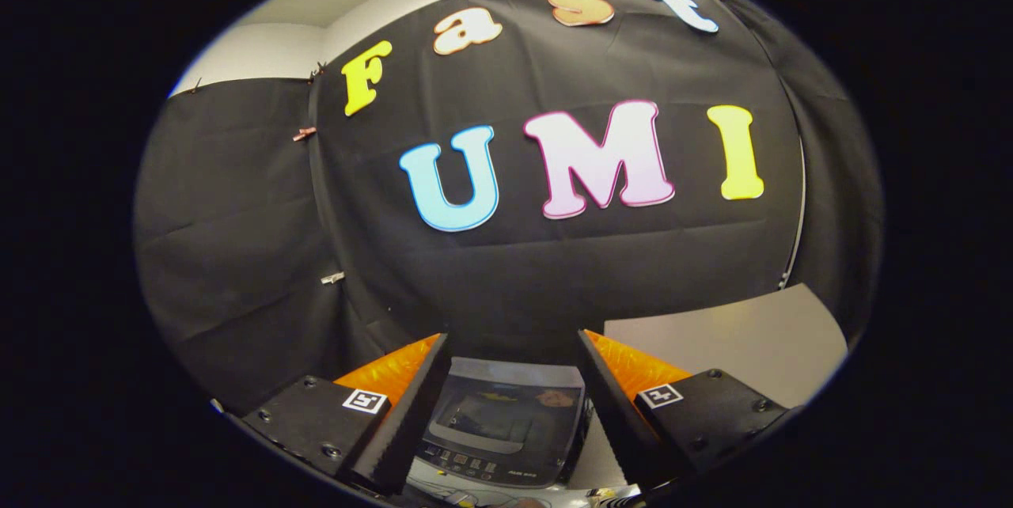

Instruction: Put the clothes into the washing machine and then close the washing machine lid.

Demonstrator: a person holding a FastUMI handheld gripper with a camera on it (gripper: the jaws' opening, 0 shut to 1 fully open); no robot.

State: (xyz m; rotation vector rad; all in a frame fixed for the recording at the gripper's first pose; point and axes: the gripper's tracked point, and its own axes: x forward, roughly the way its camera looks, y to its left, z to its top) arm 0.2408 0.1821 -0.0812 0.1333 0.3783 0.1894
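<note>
A pale grey tabletop (736,342) runs up to the black cloth wall (554,271) of a booth, with a strip of off-white room wall (261,49) visible above the cloth. On the tabletop, between the claw's two fingers, sits a small grey top-loading toy washing machine (502,429), its dark tinted lid (495,417) lying flat and closed, a row of small buttons along its near panel. The claw (514,421) hangs above and before the machine, its fingers (411,413) spread wide apart and gripping nothing. The machine stands close to the cloth wall.
</note>
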